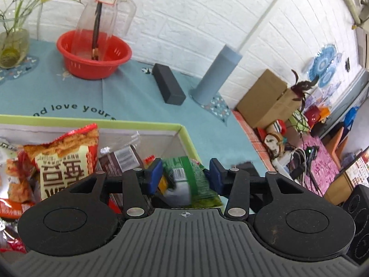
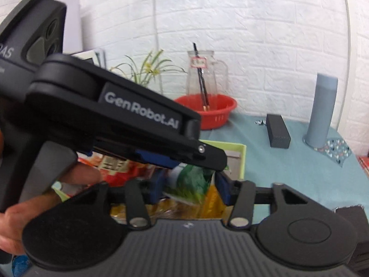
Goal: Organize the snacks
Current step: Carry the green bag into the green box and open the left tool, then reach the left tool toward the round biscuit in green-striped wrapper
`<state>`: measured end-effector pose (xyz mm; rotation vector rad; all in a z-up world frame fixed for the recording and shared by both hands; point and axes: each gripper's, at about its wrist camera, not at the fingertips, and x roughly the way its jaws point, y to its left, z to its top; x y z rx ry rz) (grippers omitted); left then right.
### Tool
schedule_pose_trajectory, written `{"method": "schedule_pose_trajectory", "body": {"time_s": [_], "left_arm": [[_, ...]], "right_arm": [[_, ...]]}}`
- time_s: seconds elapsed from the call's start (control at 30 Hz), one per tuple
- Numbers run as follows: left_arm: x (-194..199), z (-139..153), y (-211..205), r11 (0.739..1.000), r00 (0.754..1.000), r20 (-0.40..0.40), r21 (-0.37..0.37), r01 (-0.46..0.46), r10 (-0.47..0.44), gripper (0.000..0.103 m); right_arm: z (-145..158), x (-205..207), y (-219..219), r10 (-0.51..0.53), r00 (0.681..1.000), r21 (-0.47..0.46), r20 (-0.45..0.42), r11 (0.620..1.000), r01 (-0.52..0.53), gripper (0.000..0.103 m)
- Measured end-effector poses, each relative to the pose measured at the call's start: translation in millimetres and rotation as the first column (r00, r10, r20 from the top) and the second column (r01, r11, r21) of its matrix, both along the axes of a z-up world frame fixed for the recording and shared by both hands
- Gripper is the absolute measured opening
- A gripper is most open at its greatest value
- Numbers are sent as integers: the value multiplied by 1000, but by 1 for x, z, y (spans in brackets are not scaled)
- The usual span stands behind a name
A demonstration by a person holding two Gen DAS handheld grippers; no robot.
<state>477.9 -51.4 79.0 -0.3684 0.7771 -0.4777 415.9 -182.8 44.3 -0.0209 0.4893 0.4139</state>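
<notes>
**Green snack packet between two grippers above the snack box**

Closest to the left wrist camera: left gripper, blue pads spread apart, a green snack packet lying in the gap. Right pad close to the packet's edge, left pad just beside it; no clear pinch visible, so open rather than clamped. Below and behind, a box with a light green rim on a teal tablecloth, already crowded with packets, among them a tall red-and-orange crisp bag and a brown wrapper.

From the right wrist camera: right gripper also around the same green packet, blue pads on either side, packet blurred; actual grip impossible to confirm. Left gripper's black body crossing the upper left of this view, held by a bare hand, pointing down and to the right toward the packet, tip nearly over the right gripper's fingers. Both tools meeting above the box's near right corner.

Likely handling: light, soft, crinkly foil, slippery and easily crushed; contents probably brittle. Best held at a flat sealed edge or across the thin middle with gentle pressure.

Further back: red basket with a clear glass jug, black box, grey cylinder, potted plant.
</notes>
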Motion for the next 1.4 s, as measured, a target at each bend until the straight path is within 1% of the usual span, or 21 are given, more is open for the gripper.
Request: {"method": "schedule_pose_trajectory", "body": {"time_s": [0.03, 0.07, 0.1, 0.13, 0.2, 0.3, 0.33, 0.4, 0.5, 0.57, 0.63, 0.7, 0.77, 0.83, 0.87, 1.0, 1.07, 1.1, 1.23, 1.3, 1.4], "left_arm": [[-2, 3, 2, 1000, 1000, 24, -13, -9, 9, 40], [-5, 7, 4, 1000, 999, 48, -26, -16, 17, 48], [-10, 13, 6, 999, 997, 72, -39, -23, 26, 54], [-14, 19, 8, 999, 995, 91, -45, -30, 34, 56], [-27, 30, 10, 998, 991, 123, -40, -38, 43, 59], [-55, 42, 14, 999, 986, 164, -28, -36, 40, 65], [-66, 45, 16, 999, 983, 180, -26, -34, 38, 66], [-88, 48, 22, 999, 977, 206, -23, -45, 49, 73], [-123, 46, 31, 996, 964, 252, 3, -92, 89, 80], [-142, 41, 34, 991, 952, 279, 15, -134, 125, 82], [-158, 34, 41, 985, 944, 288, 12, -170, 159, 84], [-167, 30, 49, 983, 947, 266, 5, -185, 177, 84], [-176, 26, 61, 981, 951, 244, -12, -192, 189, 84], [-189, 21, 75, 978, 951, 230, -18, -209, 207, 84], [-194, 17, 81, 975, 950, 222, -20, -221, 220, 84], [-206, -18, 94, 976, 968, 125, -4, -219, 217, 84], [-202, -38, 92, 981, 979, 61, -11, -194, 195, 83], [-196, -48, 90, 984, 984, 19, -21, -176, 176, 80], [-169, -66, 76, 989, 989, -110, -97, -107, 96, 74], [-157, -67, 70, 990, 990, -128, -116, -79, 64, 72], [-150, -64, 59, 994, 989, -139, -87, -64, 52, 72]], "right_arm": [[3, -2, -3, -7, 1000, -6, 16, 1000, 7, 69], [7, -6, -6, -19, 999, -7, 34, 1000, 19, 73], [11, -9, -9, -28, 998, -3, 51, 1000, 28, 80], [16, -12, -12, -35, 997, 2, 69, 999, 34, 87], [22, -20, -18, -46, 994, 10, 98, 999, 45, 93], [32, -28, -21, -48, 990, 20, 135, 999, 45, 95], [32, -22, -23, -45, 988, 19, 146, 999, 42, 99], [35, -28, -22, -40, 986, 5, 162, 999, 40, 100], [38, -37, -17, -27, 984, -11, 177, 1000, 29, 100], [37, -38, -14, -22, 984, -15, 176, 1000, 25, 100], [36, -38, -9, -19, 983, -63, 185, 998, 31, 102], [35, -40, 0, -14, 980, -125, 199, 991, 39, 102], [33, -45, 4, -6, 980, -145, 197, 989, 35, 102], [28, -54, 6, 21, 987, -133, 158, 991, 0, 102], [27, -59, 8, 57, 990, -135, 130, 990, -40, 102], [12, -95, 9, 120, 990, -153, 77, 982, -107, 102], [-2, -111, 8, 140, 990, -156, 35, 979, -133, 102], [-11, -115, 9, 148, 989, -155, 6, 977, -145, 102], [-41, -111, 13, 139, 987, -163, -78, 975, -150, 102], [-52, -104, 14, 145, 984, -140, -108, 977, -159, 102], [-64, -95, 15, 147, 980, -99, -136, 982, -161, 102]]}}
